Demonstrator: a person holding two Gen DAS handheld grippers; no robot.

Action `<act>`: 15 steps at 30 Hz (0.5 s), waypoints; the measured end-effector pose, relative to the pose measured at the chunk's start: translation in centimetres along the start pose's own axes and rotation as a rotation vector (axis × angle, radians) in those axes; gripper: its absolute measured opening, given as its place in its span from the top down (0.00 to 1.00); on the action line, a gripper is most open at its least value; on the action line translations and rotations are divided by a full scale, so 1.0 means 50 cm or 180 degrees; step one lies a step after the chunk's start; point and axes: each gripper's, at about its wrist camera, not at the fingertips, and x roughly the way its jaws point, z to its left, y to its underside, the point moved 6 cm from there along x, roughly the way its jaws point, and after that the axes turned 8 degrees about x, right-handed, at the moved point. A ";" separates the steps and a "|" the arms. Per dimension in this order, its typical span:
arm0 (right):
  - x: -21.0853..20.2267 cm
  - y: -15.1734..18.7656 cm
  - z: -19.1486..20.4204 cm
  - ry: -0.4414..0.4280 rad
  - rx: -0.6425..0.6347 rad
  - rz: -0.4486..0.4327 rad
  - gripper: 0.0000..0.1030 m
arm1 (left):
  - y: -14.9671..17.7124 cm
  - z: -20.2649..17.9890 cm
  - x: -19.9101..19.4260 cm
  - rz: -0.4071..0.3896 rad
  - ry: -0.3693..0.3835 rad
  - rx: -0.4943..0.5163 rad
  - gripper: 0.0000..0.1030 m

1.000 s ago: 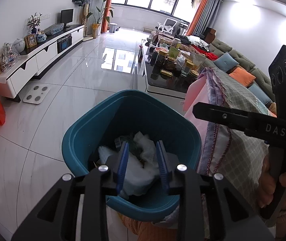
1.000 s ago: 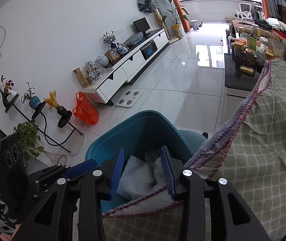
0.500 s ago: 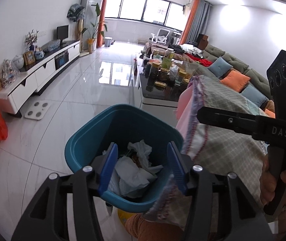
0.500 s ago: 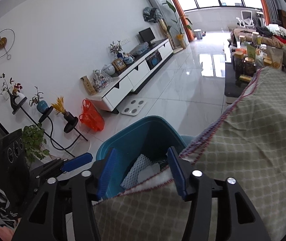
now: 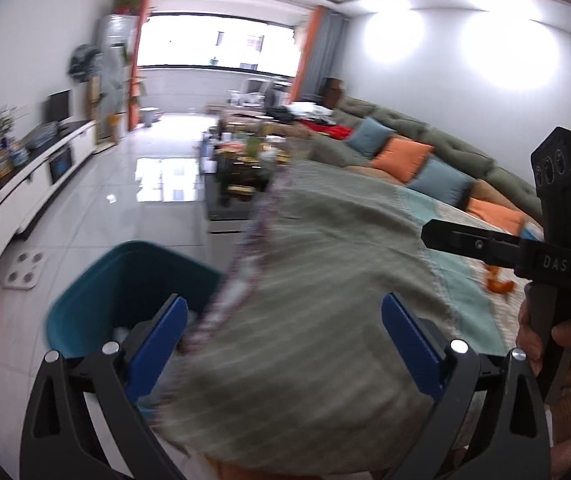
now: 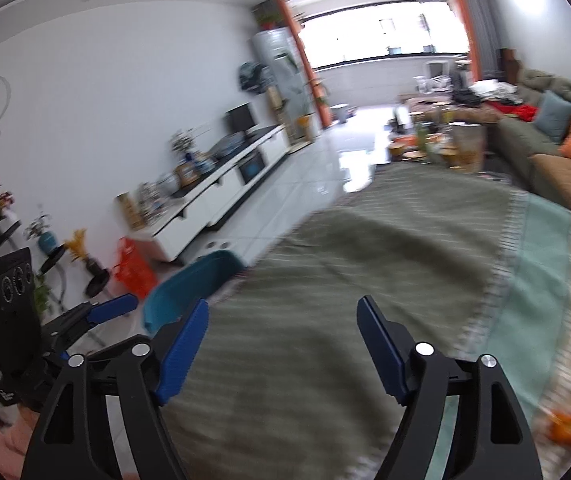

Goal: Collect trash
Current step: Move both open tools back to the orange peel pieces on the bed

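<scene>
The teal bin (image 5: 125, 280) stands on the floor at the left, beside the cloth-covered table (image 5: 325, 248); white crumpled trash (image 5: 119, 332) shows inside it. My left gripper (image 5: 285, 332) hovers over the table's near corner, its jaws opening wide with nothing between them. My right gripper (image 6: 283, 340) is above the grey-green cloth (image 6: 365, 260), its jaws also opening and holding nothing. The bin's rim (image 6: 189, 284) shows to its left. Orange scraps (image 6: 569, 420) lie on the cloth at the lower right, also visible as orange scraps (image 5: 499, 282) from the left wrist.
A dark coffee table (image 5: 237, 188) crowded with jars stands beyond the cloth. A green sofa with cushions (image 5: 405, 152) runs along the right. A white TV cabinet (image 6: 213, 200) lines the left wall, with an orange bag (image 6: 133, 268) at its end. A hand (image 5: 557, 340) holds the right gripper's handle.
Both grippers have drawn back from the bin and swung right over the cloth. Their jaws have widened, and the white trash that sat between the fingers now lies in the bin.
</scene>
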 end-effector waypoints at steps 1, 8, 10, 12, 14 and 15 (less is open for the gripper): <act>-0.017 0.001 -0.019 0.0076 0.0023 -0.0033 0.25 | -0.002 -0.018 0.007 0.0004 0.0059 0.0050 0.05; -0.122 0.011 -0.165 0.0562 0.0309 -0.0252 0.25 | -0.015 -0.167 0.063 0.0073 0.0550 0.0379 0.05; -0.149 0.014 -0.203 0.0676 0.0416 -0.0307 0.25 | -0.017 -0.211 0.082 0.0112 0.0698 0.0466 0.05; -0.172 0.018 -0.242 0.0777 0.0522 -0.0359 0.25 | -0.016 -0.244 0.100 0.0153 0.0809 0.0535 0.06; -0.201 0.021 -0.287 0.0848 0.0656 -0.0424 0.25 | -0.014 -0.287 0.119 0.0204 0.0942 0.0627 0.06; -0.217 0.023 -0.310 0.0895 0.0723 -0.0465 0.25 | -0.014 -0.311 0.129 0.0236 0.1024 0.0681 0.06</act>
